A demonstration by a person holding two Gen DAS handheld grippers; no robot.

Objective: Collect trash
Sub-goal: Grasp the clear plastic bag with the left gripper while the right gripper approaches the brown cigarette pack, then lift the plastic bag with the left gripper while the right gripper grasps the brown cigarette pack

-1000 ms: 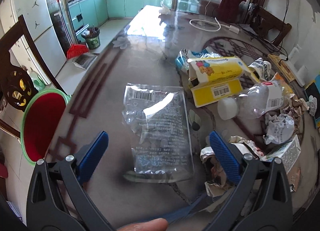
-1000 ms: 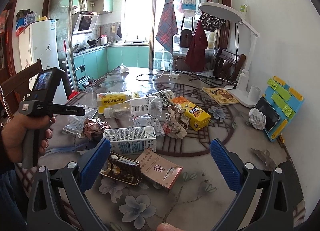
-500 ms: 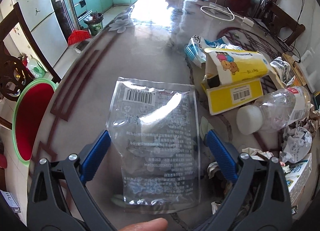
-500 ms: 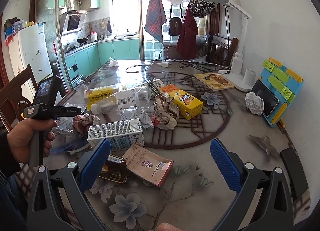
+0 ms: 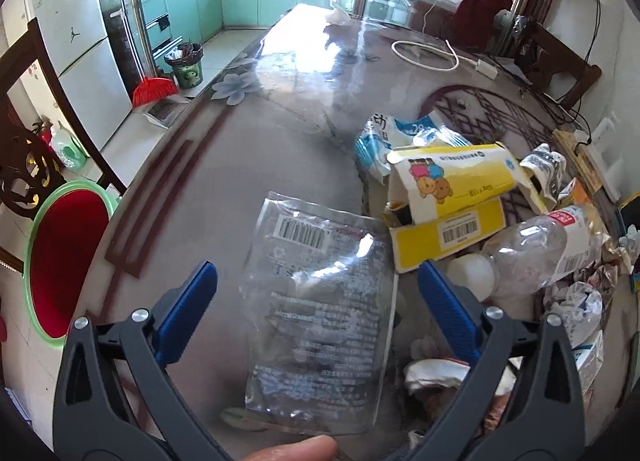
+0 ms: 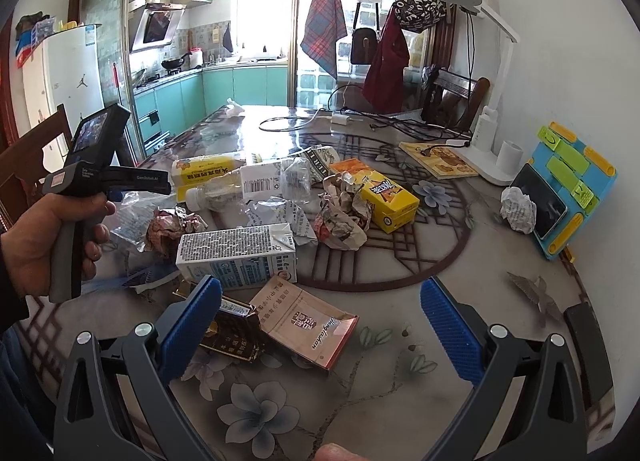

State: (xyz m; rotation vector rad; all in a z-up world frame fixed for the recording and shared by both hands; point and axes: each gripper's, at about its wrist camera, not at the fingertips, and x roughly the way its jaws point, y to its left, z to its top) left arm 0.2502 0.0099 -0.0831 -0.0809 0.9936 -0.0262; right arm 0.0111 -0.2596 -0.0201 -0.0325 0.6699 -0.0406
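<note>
A clear plastic bag [image 5: 320, 313] with a barcode lies flat on the table, between the open jaws of my left gripper [image 5: 318, 301]. Beside it lie a yellow carton [image 5: 452, 205] and a crushed plastic bottle [image 5: 532, 257]. My right gripper [image 6: 318, 321] is open and empty over a flattened cigarette pack [image 6: 304, 321] and a dark foil pack [image 6: 228, 337]. A white milk carton [image 6: 236, 257], a yellow snack box [image 6: 388, 201] and crumpled paper [image 6: 340, 217] lie beyond it. The left gripper's handle [image 6: 84, 181] shows at the left.
A red bin with a green rim [image 5: 60, 257] stands on the floor left of the table. A phone stand [image 6: 564, 189], a lamp base [image 6: 484, 157], a book [image 6: 440, 159] and cables [image 6: 304, 123] sit at the table's far right. A paper ball [image 6: 518, 209] lies near the stand.
My left gripper has moved forward over the clear bag, which now lies between its jaws. My right gripper has drifted slightly and stays open.
</note>
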